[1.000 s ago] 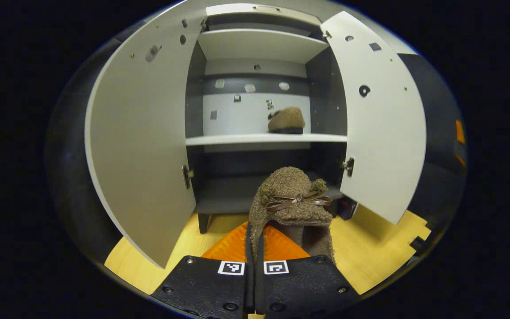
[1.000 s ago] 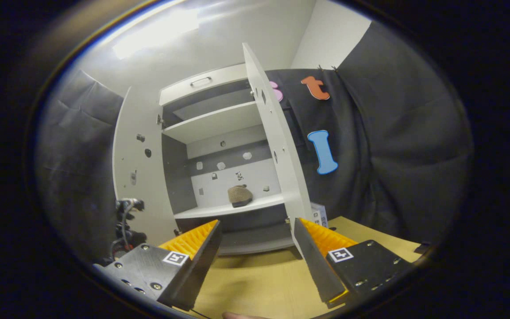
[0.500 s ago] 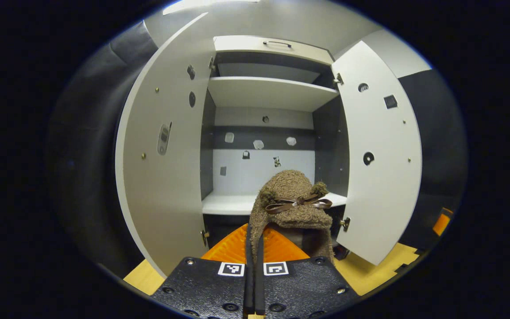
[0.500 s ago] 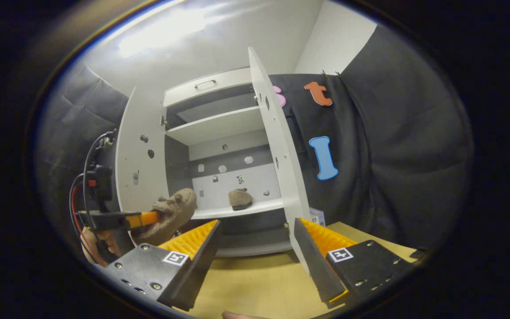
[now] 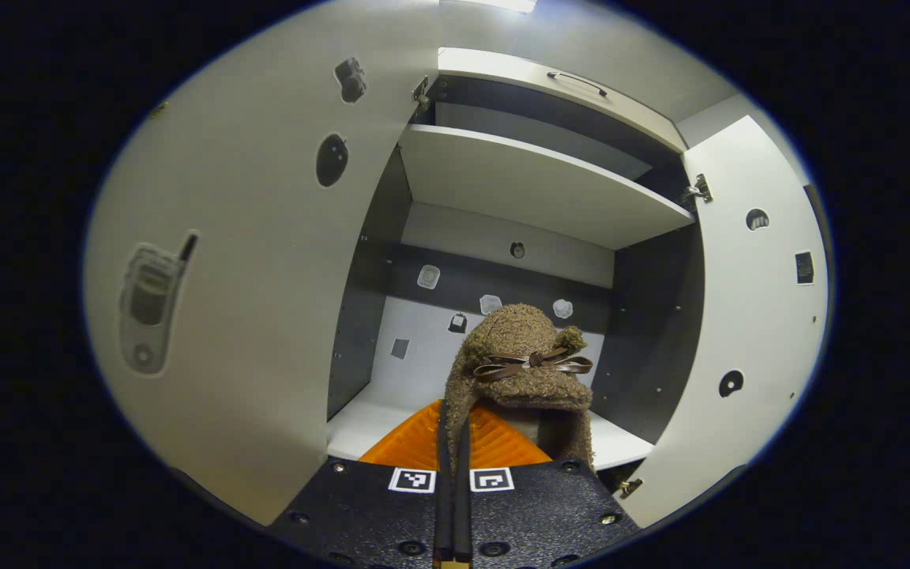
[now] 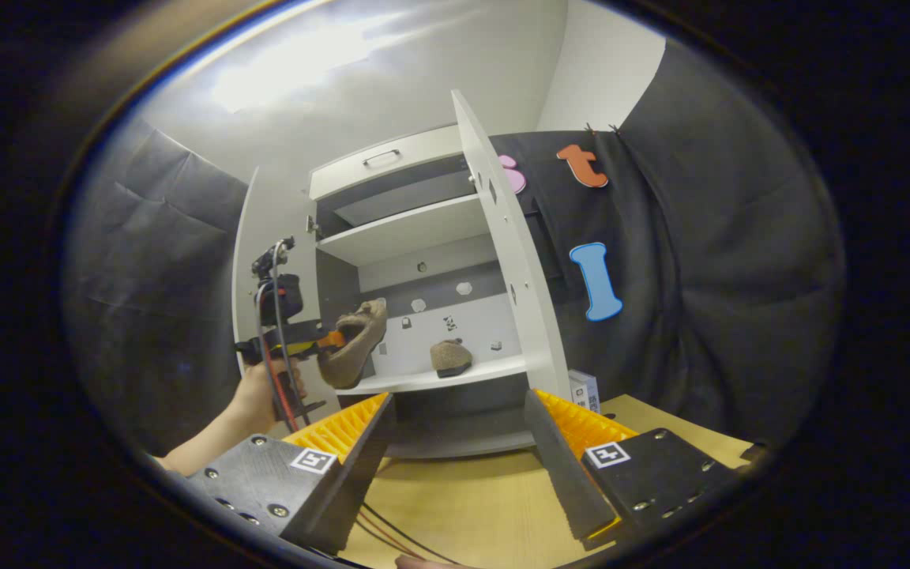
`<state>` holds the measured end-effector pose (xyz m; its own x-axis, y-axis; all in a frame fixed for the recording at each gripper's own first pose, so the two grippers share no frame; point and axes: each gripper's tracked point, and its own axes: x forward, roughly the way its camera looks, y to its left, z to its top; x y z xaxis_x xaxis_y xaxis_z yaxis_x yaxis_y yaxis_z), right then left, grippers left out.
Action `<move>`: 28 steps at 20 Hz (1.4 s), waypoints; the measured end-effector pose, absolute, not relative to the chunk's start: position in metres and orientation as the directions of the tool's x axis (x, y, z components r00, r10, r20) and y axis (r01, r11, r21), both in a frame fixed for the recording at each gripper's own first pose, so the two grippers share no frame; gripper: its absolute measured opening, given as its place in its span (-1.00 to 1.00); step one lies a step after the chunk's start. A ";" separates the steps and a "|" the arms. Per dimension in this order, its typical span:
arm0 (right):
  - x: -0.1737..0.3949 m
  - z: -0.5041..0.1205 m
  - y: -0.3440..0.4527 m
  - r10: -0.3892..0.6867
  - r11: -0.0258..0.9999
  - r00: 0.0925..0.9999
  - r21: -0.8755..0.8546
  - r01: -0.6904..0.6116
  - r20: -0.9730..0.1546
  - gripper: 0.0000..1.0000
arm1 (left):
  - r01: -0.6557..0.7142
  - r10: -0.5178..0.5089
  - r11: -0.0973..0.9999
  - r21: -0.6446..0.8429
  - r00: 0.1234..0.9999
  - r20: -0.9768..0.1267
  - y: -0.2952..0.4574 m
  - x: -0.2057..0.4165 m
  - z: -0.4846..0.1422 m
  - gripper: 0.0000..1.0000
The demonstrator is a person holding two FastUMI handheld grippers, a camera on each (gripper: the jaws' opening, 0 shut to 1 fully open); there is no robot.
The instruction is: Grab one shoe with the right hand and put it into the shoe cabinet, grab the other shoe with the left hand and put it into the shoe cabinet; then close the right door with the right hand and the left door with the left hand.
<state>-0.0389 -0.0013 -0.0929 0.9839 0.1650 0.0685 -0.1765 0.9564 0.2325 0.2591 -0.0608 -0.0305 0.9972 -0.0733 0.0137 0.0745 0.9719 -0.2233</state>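
While the left gripper point(image 5: 452, 442) pinches the second shoe point(image 5: 522, 371) by its collar just above the cabinet's middle shelf point(image 6: 439, 379), left of the first shoe point(image 6: 451, 357), w/ right gripper point(image 6: 459, 442) open & empty, a tilted release could tip it off the edge.

shoe point(image 5: 524, 356): fuzzy, woolly cloth | shoe cabinet point(image 5: 534, 186): smooth matt board | table point(image 6: 463, 506): pale wood

left claw point(image 5: 453, 442): clamped, raised | right claw point(image 6: 459, 442): agape, low
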 end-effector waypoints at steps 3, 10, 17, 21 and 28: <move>-0.037 -0.095 -0.008 0.148 0.964 0.986 0.214 -0.160 0.070 0.97 | 0.048 -0.048 0.970 -0.240 0.999 0.007 -0.060 0.297 -0.031 -0.97; -0.026 -0.111 -0.010 0.139 0.974 0.989 0.175 -0.145 0.046 0.97 | 0.001 -0.005 0.966 -0.260 1.000 -0.013 -0.053 0.364 -0.061 -0.96; -0.016 -0.124 -0.005 0.139 0.980 0.989 0.136 -0.144 0.041 0.97 | -0.035 0.020 0.957 -0.288 0.998 -0.054 -0.047 0.393 -0.098 -0.94; -0.014 -0.130 0.000 0.152 0.981 0.988 0.119 -0.154 0.026 0.97 | 0.032 -0.045 0.969 -0.244 0.998 -0.047 -0.059 0.395 -0.098 -0.83; -0.020 -0.132 0.003 0.142 0.983 0.990 0.118 -0.143 0.018 0.97 | 0.005 -0.014 0.993 -0.115 0.997 -0.080 -0.058 0.370 -0.086 1.00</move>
